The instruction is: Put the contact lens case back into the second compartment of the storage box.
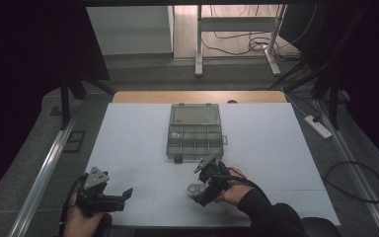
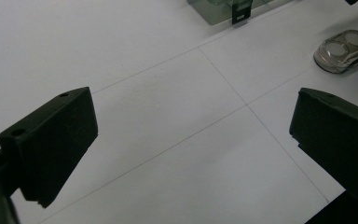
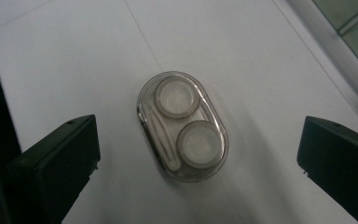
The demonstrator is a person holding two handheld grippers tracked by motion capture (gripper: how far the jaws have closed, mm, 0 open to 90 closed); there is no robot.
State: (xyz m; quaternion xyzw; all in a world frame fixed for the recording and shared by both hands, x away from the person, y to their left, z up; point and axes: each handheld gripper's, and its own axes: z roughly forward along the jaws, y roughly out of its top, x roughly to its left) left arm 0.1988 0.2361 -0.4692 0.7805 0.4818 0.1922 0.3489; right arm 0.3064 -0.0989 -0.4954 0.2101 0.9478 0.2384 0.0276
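A small clear oval case [image 3: 182, 126] with two round white caps lies flat on the white mat [image 1: 128, 138] near the front middle. My right gripper [image 3: 198, 142] hovers open just above it, one black jaw on each side and apart from it. From above, the same case [image 1: 195, 189] sits under the right gripper [image 1: 201, 193]. My left gripper [image 1: 126, 194] is held low at the front left and points right, open on nothing. Between the left gripper's [image 2: 196, 126] jaws is bare mat, with the case [image 2: 346, 50] farther off.
A grey see-through compartment box [image 1: 195, 131] lies with its lid open at the mat's middle; its latch [image 2: 240, 13] and corner [image 3: 349, 28] show in the gripper views. A white power strip [image 1: 318, 126] and cables lie on the floor at right.
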